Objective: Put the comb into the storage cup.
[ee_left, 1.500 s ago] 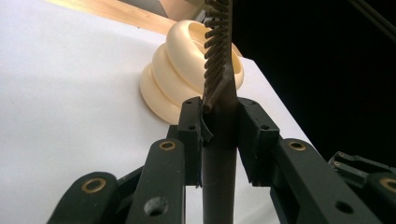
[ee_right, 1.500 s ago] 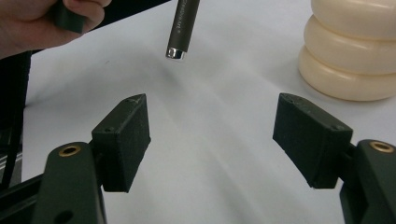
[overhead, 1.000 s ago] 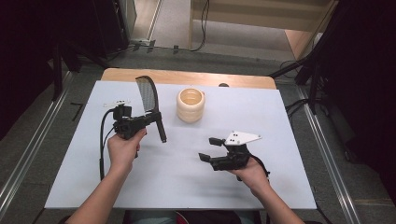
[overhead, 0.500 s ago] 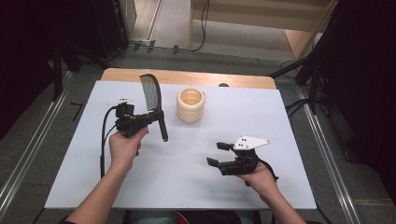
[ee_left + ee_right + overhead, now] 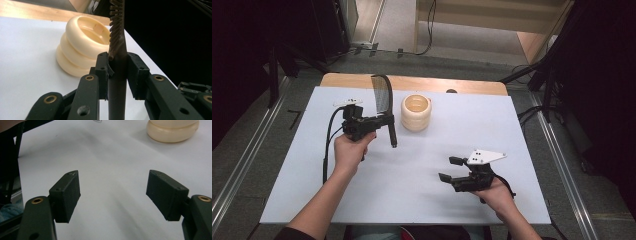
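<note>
My left gripper is clamped on the dark handle of a hairbrush; in the left gripper view the handle runs up between my two black pads, both pressed against it, with the bristle rows starting right above them; in the high view the brush stands nearly upright, head up and leaning slightly toward the far edge of the tabletop, handle end pointing down toward the white surface but off it; my left hand holds the gripper over the left half of the tabletop, nearer the far edge than the near one; cable loops down from it along my forearm.

Cream ribbed cup, three stacked rings and open at the top, sits upright near the middle of the far edge, just right of the brush; not touching it; inside looks empty from the left gripper view.

My right gripper is spread wide with nothing between the jaws; bare white surface shows in the gap in the right gripper view; it sits low over the near right part of the tabletop, jaws pointing left, grey plate on top; my right hand is close to the near edge; well apart from cup and brush; whether it rests on the surface I cannot tell.

A wooden strip shows along the far edge.
</note>
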A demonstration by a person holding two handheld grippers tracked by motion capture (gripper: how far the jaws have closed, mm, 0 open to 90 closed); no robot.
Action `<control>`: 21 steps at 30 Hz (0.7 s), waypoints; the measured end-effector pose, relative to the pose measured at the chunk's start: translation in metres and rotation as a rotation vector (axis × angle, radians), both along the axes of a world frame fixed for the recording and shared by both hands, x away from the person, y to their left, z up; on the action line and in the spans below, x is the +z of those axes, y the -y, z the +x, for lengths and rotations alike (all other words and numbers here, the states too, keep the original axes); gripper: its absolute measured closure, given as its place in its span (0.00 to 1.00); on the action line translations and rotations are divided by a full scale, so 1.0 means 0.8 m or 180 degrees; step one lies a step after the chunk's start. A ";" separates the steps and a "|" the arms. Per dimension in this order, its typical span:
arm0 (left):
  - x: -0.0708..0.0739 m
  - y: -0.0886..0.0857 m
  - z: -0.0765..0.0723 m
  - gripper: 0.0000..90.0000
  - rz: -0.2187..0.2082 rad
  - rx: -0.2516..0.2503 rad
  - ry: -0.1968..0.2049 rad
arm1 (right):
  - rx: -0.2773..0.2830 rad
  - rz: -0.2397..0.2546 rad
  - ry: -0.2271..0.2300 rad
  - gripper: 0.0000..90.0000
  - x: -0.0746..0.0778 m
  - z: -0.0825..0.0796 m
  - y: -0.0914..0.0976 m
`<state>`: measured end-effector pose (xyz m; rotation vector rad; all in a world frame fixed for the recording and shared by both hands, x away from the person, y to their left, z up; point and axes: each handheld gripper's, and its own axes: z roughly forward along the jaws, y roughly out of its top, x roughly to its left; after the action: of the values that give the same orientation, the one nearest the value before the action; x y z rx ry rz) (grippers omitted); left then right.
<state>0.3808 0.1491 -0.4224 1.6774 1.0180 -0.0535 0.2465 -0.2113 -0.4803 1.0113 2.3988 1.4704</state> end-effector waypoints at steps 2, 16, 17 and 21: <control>0.000 0.002 0.003 0.81 -0.0028 -0.0025 -0.0008 | 0.0003 0.0004 0.0001 0.28 -0.001 -0.001 0.002; 0.005 0.015 0.018 0.81 0.0052 -0.0246 0.0021 | -0.0115 -0.0009 -0.0006 0.28 -0.003 -0.008 0.020; 0.005 0.016 0.019 0.81 0.0041 -0.0256 0.0021 | -0.0112 -0.0008 -0.0021 0.28 -0.003 -0.008 0.021; 0.006 0.021 0.022 0.81 0.0043 -0.0288 0.0023 | -0.0102 -0.0013 -0.0055 0.28 -0.005 -0.010 0.024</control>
<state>0.3987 0.1326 -0.4175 1.7342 0.9386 -0.0999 0.2382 -0.2304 -0.4846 1.0609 2.3850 1.4517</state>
